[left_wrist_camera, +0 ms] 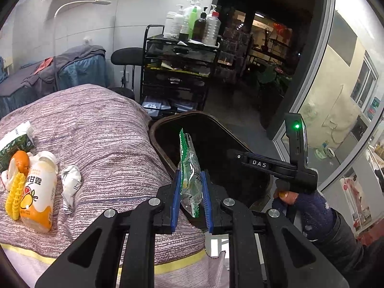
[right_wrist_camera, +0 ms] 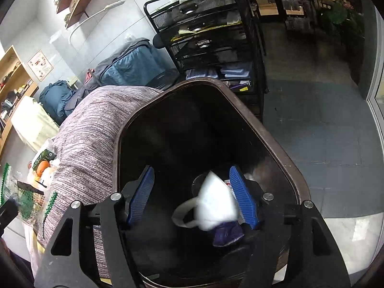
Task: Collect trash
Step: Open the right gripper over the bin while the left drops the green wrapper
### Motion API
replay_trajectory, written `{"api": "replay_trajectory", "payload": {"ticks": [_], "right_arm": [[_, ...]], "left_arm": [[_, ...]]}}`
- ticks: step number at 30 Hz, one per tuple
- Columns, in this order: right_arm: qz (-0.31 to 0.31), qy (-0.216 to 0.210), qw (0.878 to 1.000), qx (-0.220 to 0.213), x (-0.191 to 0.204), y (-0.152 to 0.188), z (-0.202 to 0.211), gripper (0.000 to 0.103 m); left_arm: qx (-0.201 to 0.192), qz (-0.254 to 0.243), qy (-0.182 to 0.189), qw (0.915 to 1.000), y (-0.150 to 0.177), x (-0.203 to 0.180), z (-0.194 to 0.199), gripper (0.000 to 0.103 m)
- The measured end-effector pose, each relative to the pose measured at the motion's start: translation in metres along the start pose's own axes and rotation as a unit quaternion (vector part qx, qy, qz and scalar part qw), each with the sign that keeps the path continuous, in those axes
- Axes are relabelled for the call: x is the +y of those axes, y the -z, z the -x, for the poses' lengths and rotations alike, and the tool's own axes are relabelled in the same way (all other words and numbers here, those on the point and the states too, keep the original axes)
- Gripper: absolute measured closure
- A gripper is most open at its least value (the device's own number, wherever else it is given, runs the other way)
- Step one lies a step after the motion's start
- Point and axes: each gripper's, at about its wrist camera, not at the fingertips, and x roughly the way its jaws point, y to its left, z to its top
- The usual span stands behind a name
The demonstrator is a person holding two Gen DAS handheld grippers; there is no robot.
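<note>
My left gripper (left_wrist_camera: 191, 192) is shut on a clear plastic wrapper with a green edge (left_wrist_camera: 189, 172) and holds it at the near rim of the dark brown trash bin (left_wrist_camera: 165, 120). My right gripper (right_wrist_camera: 194, 196) is open over the bin (right_wrist_camera: 276, 141). A white face mask (right_wrist_camera: 213, 206), blurred, is between its fingers and apart from the left pad, inside the bin's mouth. On the purple bed cover (left_wrist_camera: 100, 129) lie an orange drink bottle (left_wrist_camera: 38, 196), a crumpled white paper (left_wrist_camera: 70, 184), a yellow corrugated piece (left_wrist_camera: 15, 196), an orange peel (left_wrist_camera: 20, 163) and a green carton (left_wrist_camera: 14, 141).
A black mesh cart (left_wrist_camera: 177, 72) with bottles on top stands behind the bin. A black stool (left_wrist_camera: 127, 57) and a blue-covered bed (left_wrist_camera: 72, 69) are by the wall. A glass door (left_wrist_camera: 336, 96) is at the right. Dark items (right_wrist_camera: 225, 235) lie in the bin.
</note>
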Motion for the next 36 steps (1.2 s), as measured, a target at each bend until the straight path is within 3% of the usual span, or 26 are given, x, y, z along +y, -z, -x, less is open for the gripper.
{"api": "replay_trajectory", "payload": {"ticks": [1,16,36], "right_arm": [[-0.001,0.001,1.000,-0.002,-0.001,0.000,0.001,0.031],[-0.012,0.012,0.998,-0.068,0.000,-0.006,0.047,0.025],[-0.046,0.050,0.994,-0.090,-0.031,-0.006,0.069,0.024]], "left_arm": [[0.002,-0.002,0.001,1.0000,-0.001,-0.001,-0.002,0.086],[0.018,-0.009,0.032,0.9993,-0.023,-0.017,-0.028,0.086],[0.061,-0.026,0.040,0.9970,-0.042,-0.034,-0.082,0.086]]}}
